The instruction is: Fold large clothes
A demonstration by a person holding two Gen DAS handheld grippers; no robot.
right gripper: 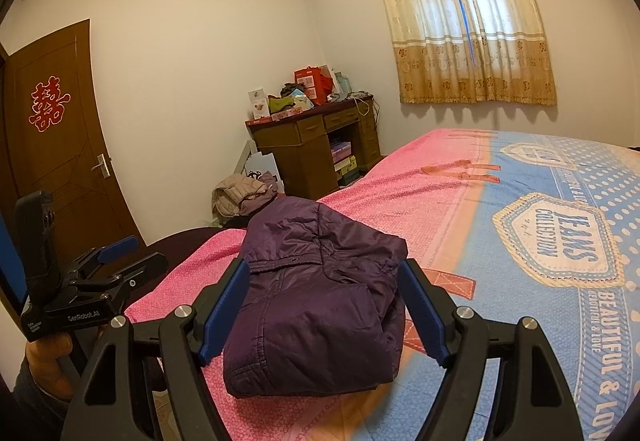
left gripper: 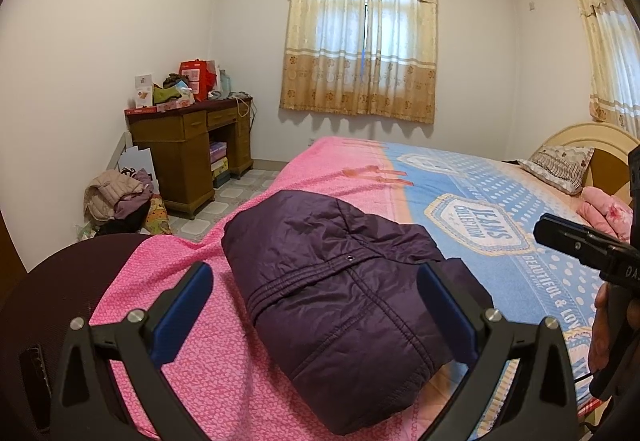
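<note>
Folded purple jacket on bed; left hand-held gripper and right hand-held gripper spread, empty; door beyond the jacket: right view only

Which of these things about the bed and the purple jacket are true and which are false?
1. The purple jacket lies folded into a bundle on the bed. True.
2. The right claw is squeezing the jacket tight. False: its blue pads stand apart on either side of the jacket, not pressing it.
3. The left claw is open. True.
4. The curtains are pulled wide open. False: they hang closed over the window.
5. A heap of clothes sits on the floor near the wooden desk. True.
6. The brown door stands wide open. False: it looks shut.
</note>
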